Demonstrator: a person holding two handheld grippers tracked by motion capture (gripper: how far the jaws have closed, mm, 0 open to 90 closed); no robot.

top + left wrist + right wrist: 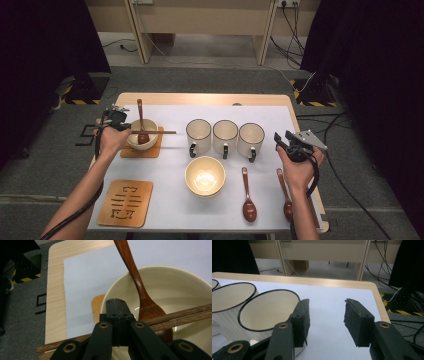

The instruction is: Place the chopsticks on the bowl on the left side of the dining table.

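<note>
left gripper (116, 315): clenched on pair of thin brown wooden chopsticks (155, 132) | place: left of centre in high view, lying across cream ceramic bowl (135, 142) | handling: light, stiff, roll-prone; grip near end | right gripper (325, 322): released, empty

Left gripper (117, 302) jaws pressed together — right gripper (327, 322) jaws apart.

Three black-rimmed mugs (225, 137) stand in a row mid-surface. An empty bowl (205, 176) sits before them, a wooden coaster (125, 203) near the front-left corner, two spoons (248, 197) front-right.
</note>
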